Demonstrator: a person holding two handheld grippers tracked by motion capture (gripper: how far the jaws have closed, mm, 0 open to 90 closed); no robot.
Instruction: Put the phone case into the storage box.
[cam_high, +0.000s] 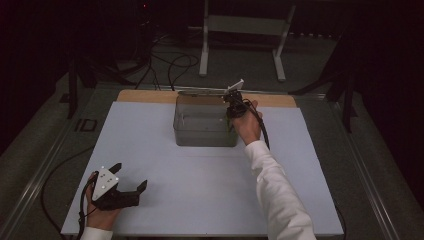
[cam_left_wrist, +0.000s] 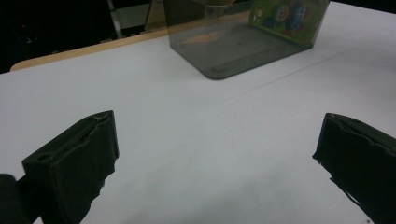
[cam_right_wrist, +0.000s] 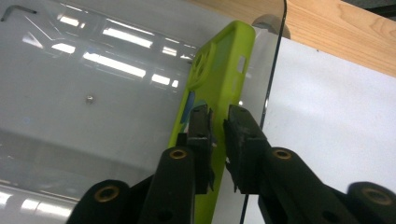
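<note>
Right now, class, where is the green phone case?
In the right gripper view, the green phone case stands upright inside the clear bin, against its right wall, pinched by the right gripper.

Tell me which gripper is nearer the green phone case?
Right. The right gripper is shut on the green phone case at the bin's wall; the left gripper sits open, far back on the table.

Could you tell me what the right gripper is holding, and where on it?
The right gripper pinches the green phone case by its long edge, inside the clear box.
</note>
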